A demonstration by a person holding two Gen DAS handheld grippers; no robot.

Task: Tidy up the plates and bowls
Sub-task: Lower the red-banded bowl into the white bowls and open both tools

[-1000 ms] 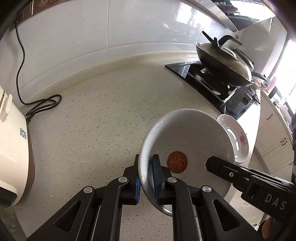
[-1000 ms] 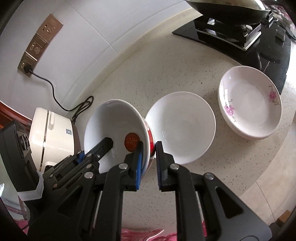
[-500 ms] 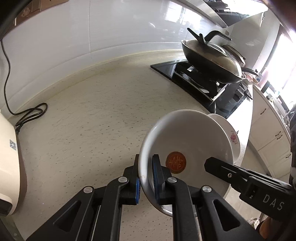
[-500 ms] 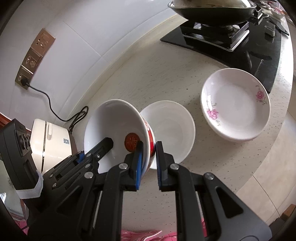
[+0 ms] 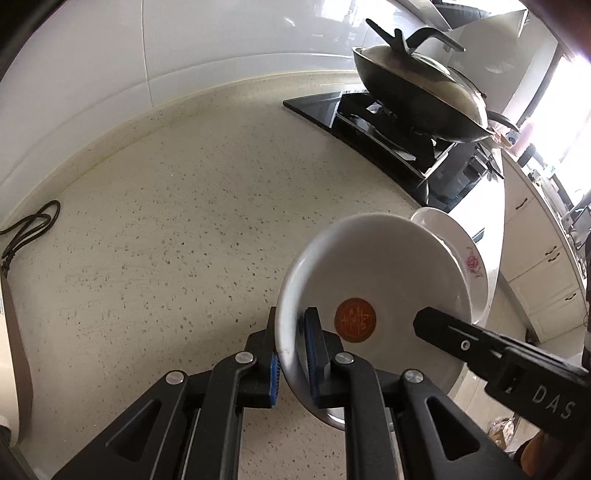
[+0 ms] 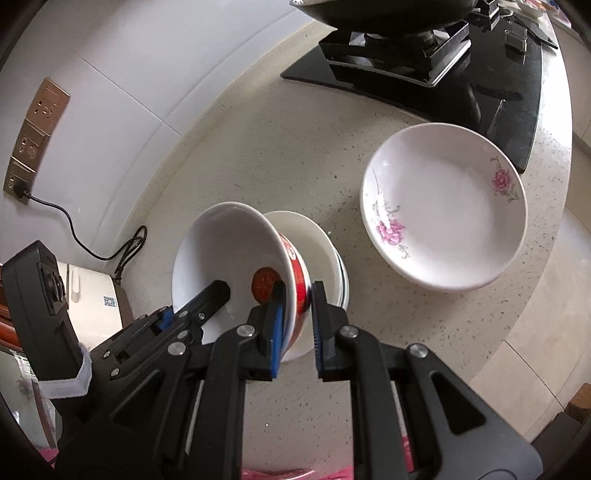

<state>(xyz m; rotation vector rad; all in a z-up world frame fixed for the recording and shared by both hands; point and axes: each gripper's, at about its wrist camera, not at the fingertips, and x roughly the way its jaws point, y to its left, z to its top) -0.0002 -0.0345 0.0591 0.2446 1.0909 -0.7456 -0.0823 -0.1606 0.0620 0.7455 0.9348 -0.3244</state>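
From my right wrist view, the white bowl with the red band and red seal (image 6: 236, 258) hides most of the plain white bowl (image 6: 314, 247) beyond it. I can't tell whether the two touch. The black lidded wok (image 6: 380, 7) is cut off at the top edge. In my left view, the flower-printed white plate (image 5: 474, 266) shows only as a sliver.

Glossy glazed ceramic bowl (image 5: 373, 291); speckled stone-look countertop (image 5: 177, 229); matt black plastic gripper bodies.
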